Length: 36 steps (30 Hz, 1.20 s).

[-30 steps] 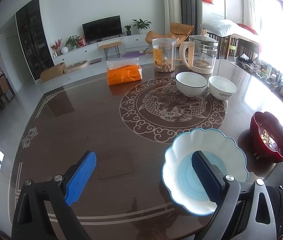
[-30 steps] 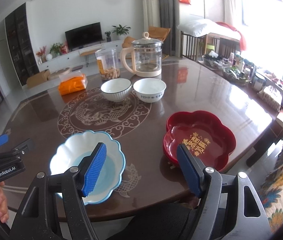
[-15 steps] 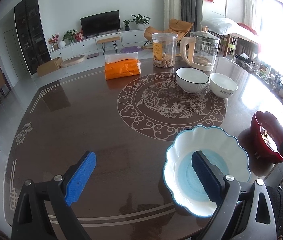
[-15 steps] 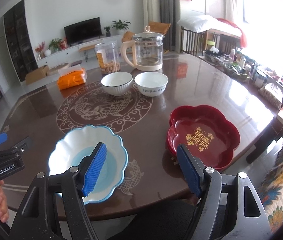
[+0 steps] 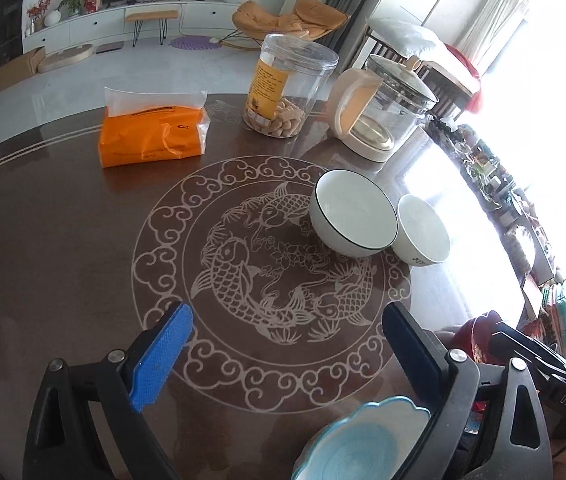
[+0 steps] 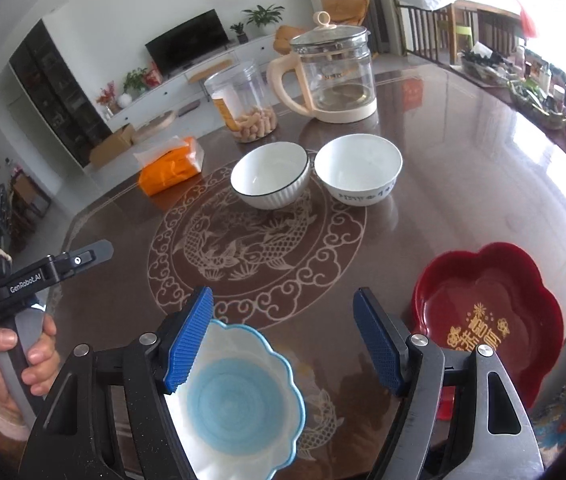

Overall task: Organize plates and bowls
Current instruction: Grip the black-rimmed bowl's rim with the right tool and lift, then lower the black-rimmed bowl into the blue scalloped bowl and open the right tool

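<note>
Left gripper (image 5: 285, 354): jaws wide apart, empty, over the table (image 5: 63, 240) medallion. Orange tissue pack (image 5: 151, 136), snack jar (image 5: 287, 92) and glass kettle (image 5: 383, 112) stand along the far side. Two white bowls, black-rimmed bowl (image 6: 269, 174) and lettered bowl (image 6: 357, 174), sit just beside each other, mid-table. Blue scalloped plate (image 6: 239, 400) lies at the near edge, under the right gripper (image 6: 283, 340), which is spread open, gripping nothing. Red plate (image 6: 487, 316) sits to the right, near the edge.

Risk: glossy tabletop; an off-centre pinch on a rim could skid a bowl into its neighbour or the kettle. Both plates could be nudged off the near edge.
</note>
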Each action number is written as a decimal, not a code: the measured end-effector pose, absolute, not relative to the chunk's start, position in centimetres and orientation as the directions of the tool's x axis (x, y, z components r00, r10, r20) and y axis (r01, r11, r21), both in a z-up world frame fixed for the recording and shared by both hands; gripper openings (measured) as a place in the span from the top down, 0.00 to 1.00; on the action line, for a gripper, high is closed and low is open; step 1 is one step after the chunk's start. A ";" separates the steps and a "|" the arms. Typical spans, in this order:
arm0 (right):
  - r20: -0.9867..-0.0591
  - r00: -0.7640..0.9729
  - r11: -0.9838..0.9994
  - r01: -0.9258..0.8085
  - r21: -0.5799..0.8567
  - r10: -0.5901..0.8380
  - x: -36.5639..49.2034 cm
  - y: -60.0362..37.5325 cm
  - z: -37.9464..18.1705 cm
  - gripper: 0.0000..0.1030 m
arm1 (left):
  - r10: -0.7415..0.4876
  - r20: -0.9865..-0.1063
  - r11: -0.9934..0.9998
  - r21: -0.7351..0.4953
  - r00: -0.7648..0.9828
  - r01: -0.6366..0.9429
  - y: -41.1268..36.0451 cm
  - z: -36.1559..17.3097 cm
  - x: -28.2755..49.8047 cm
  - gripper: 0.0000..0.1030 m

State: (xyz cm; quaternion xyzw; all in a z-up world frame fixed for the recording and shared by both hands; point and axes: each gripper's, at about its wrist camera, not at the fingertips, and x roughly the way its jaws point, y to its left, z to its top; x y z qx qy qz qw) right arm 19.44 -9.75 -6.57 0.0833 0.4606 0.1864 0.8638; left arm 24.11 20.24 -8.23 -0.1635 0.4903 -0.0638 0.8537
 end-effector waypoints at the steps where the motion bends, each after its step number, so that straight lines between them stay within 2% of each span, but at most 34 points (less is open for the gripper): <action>1: -0.778 0.481 0.915 -0.228 0.334 0.404 21.4 -9.6 -7.1 0.26 | -0.279 -0.825 0.936 -0.348 0.491 -0.051 20.0 -8.7 25.9 0.13; 3: -0.794 0.430 0.903 -0.187 0.386 0.429 25.0 -9.2 -8.4 0.26 | -0.265 -0.846 0.945 -0.323 0.462 -0.050 19.2 -9.6 29.1 0.23; 4: -0.801 0.411 0.900 -0.165 0.404 0.435 26.5 -9.0 -8.9 0.26 | -0.258 -0.855 0.950 -0.310 0.451 -0.044 18.8 -10.0 30.6 0.24; 9: -0.807 0.365 0.881 -0.102 0.462 0.465 31.9 -7.3 -11.0 0.27 | -0.234 -0.883 0.961 -0.274 0.407 -0.042 16.9 -12.2 36.3 0.53; 11: -0.816 0.344 0.881 -0.081 0.466 0.464 33.4 -6.7 -12.0 0.28 | -0.222 -0.893 0.966 -0.255 0.391 -0.033 16.3 -13.0 37.8 0.56; 13: -0.824 0.322 0.880 -0.074 0.470 0.467 34.4 -6.2 -13.0 0.35 | -0.209 -0.901 0.973 -0.232 0.380 -0.017 15.5 -13.7 39.1 0.61; 17: -0.841 0.289 0.886 -0.075 0.457 0.458 35.9 -4.9 -14.4 0.42 | -0.209 -0.910 0.975 -0.223 0.358 0.003 14.5 -15.0 40.7 0.65; 19: -0.848 0.278 0.891 -0.081 0.447 0.451 36.3 -4.3 -14.9 0.51 | -0.210 -0.913 0.975 -0.221 0.348 0.009 14.2 -15.6 41.3 0.72; 21: -0.860 0.277 0.902 -0.084 0.423 0.429 36.5 -3.8 -15.4 0.51 | -0.206 -0.917 0.977 -0.215 0.341 0.012 14.1 -16.2 41.5 0.85; 23: -0.868 0.283 0.912 -0.090 0.400 0.409 36.6 -3.6 -15.8 0.53 | -0.217 -0.914 0.975 -0.220 0.344 0.029 14.0 -16.5 41.6 0.93; 24: -0.873 0.286 0.918 -0.090 0.385 0.394 36.6 -3.5 -16.0 0.59 | -0.211 -0.912 0.977 -0.211 0.353 0.038 13.9 -16.5 41.5 0.94; 27: -0.868 0.298 0.917 -0.094 0.387 0.397 36.8 -4.0 -16.1 0.65 | -0.182 -0.907 0.983 -0.172 0.380 0.061 13.5 -16.3 40.5 0.95; 30: -0.869 0.290 0.916 -0.100 0.388 0.400 36.8 -4.4 -16.1 0.73 | -0.188 -0.902 0.982 -0.182 0.388 0.053 13.7 -16.0 38.8 0.94; 36: -0.862 0.272 0.903 -0.160 0.399 0.429 34.8 -4.3 -14.7 0.75 | -0.200 -0.895 0.977 -0.210 0.399 0.019 14.5 -14.4 34.6 0.93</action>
